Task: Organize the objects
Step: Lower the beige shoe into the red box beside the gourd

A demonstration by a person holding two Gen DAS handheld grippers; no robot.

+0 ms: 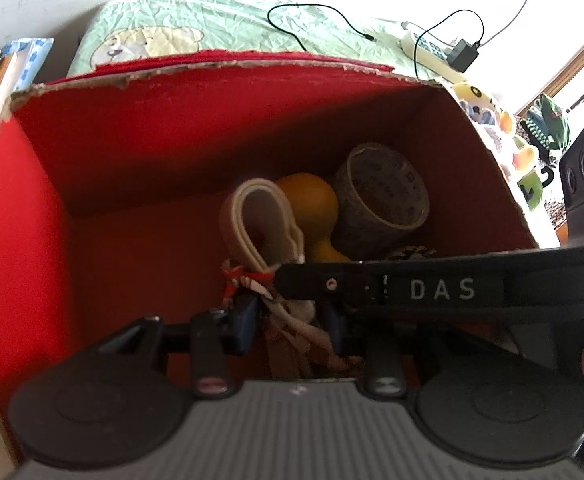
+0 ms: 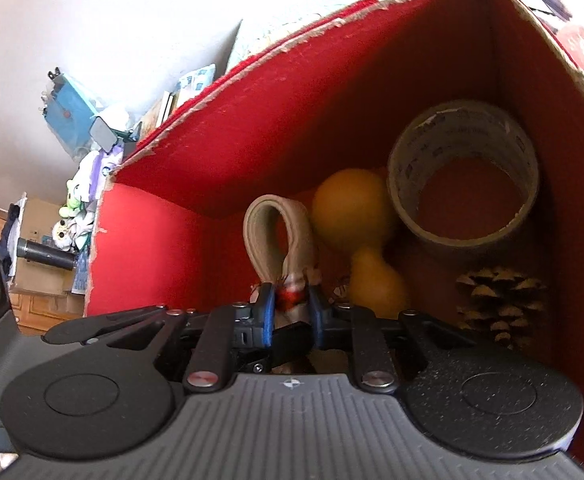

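The right gripper (image 2: 290, 312) fills the bottom of the right wrist view, its grey ribbed body nearest, its two blue-padded fingers drawn close on the red-and-white tied end of a cream webbing loop (image 2: 278, 232). The loop stands up from the pinch at centre frame, inside a red cardboard box (image 2: 164, 220) with torn, ragged rims. Just right of the loop lies a yellow gourd-shaped toy (image 2: 353, 216), touching or nearly touching it. Beyond that, in the upper right of the frame, a roll of printed tape (image 2: 461, 176) leans into the box corner, and a pine cone (image 2: 499, 304) sits low right, in front of the tape.

In the left wrist view the left gripper (image 1: 290, 322) is likewise lowest and nearest, its fingers parted either side of the same fabric tail without clearly squeezing it; whether they touch it I cannot tell. A black bar lettered DAS (image 1: 443, 288) crosses the right middle of the frame and hides the pine cone and part of the toy. Past the box's far wall, at the top of the frame, lie a pale green printed cloth (image 1: 196, 20), a black cable and adapter (image 1: 463, 54), and soft toys (image 1: 523, 152) at the right edge.
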